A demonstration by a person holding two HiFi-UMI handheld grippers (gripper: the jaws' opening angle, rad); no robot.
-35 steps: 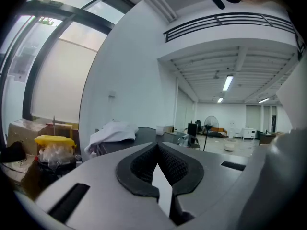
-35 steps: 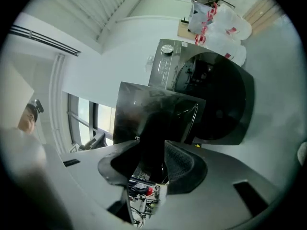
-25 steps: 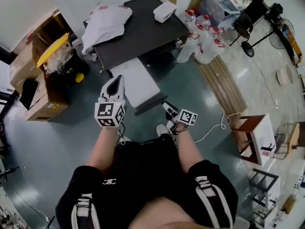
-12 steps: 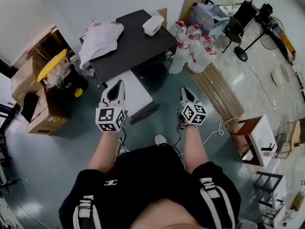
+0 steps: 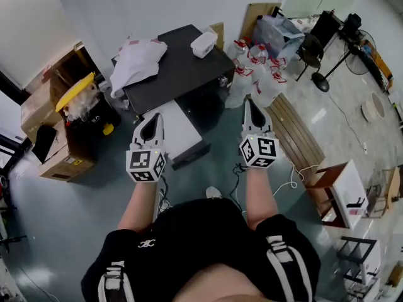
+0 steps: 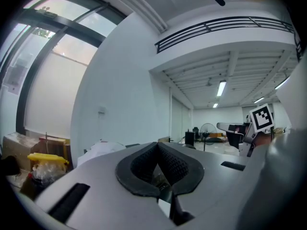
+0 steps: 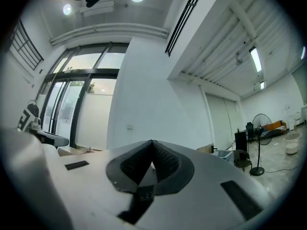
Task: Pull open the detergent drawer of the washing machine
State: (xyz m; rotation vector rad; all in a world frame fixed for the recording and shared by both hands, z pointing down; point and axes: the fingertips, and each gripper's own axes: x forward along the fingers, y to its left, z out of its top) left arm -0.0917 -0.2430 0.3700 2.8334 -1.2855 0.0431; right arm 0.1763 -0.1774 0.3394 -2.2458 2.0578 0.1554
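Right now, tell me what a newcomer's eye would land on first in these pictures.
First the left gripper and right gripper, both shut and empty, held side by side mid-frame in the head view, bold square markers on their cubes. Beyond them stands the dark-topped washing machine, a white bundle on its left end. Clear red-labelled bottles cluster on the floor to its right.

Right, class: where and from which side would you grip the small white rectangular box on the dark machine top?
Across its narrower width, from above: the small white rectangular box lies flat by the far right corner of the dark machine top, apart from the crumpled white cloth, so its long side walls look free.
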